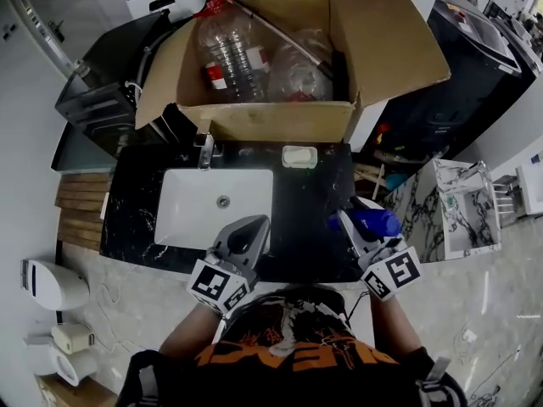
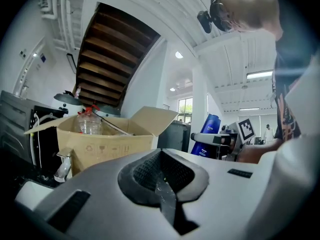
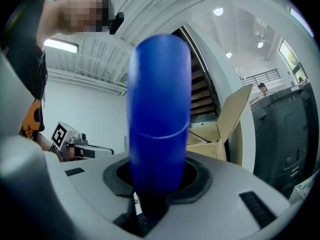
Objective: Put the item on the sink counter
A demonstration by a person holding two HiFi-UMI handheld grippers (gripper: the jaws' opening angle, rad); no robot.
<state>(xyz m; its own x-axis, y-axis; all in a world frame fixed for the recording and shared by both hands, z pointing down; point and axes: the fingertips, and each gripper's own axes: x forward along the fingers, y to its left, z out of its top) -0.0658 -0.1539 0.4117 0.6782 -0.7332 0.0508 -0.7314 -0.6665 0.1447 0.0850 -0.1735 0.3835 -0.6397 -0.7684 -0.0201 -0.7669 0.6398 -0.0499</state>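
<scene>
- Over the right front corner of the desk [image 1: 310, 219], the right hand-held gripper [image 1: 363, 234] is holding a blue bottle [image 1: 373, 221]. Its jaws are standing narrow and pressing on one end of the bottle, as the right gripper view is showing.
- The bottle is hanging at the desk's right edge rather than squarely over the black top. It is judged to be off the surface, though no view is confirming contact either way.
- The left hand-held gripper [image 1: 248, 237] is hovering over the front rim of the white basin [image 1: 212, 185]. Its jaws are meeting, with nothing between them.
- Behind the basin, a cardboard box [image 1: 254, 117] is standing with clear plastic bottles [image 1: 227, 53] inside. A soap dish [image 1: 299, 156] is lying at the back of the desk, right of the faucet [image 1: 204, 151].
- Step in hand: the carry-and-place step is running, with the item gripped and not yet set down.
- Next move, as judged: it is calling for bringing the bottle leftward over the bare black strip between basin and right edge. Then it is calling for lowering the bottle until it is resting, and only then for parting the jaws.
- Caution: the free end is looking rounded, so a bottle stood on it is likely to topple. The basin rim and soap dish are needing clearance.
</scene>
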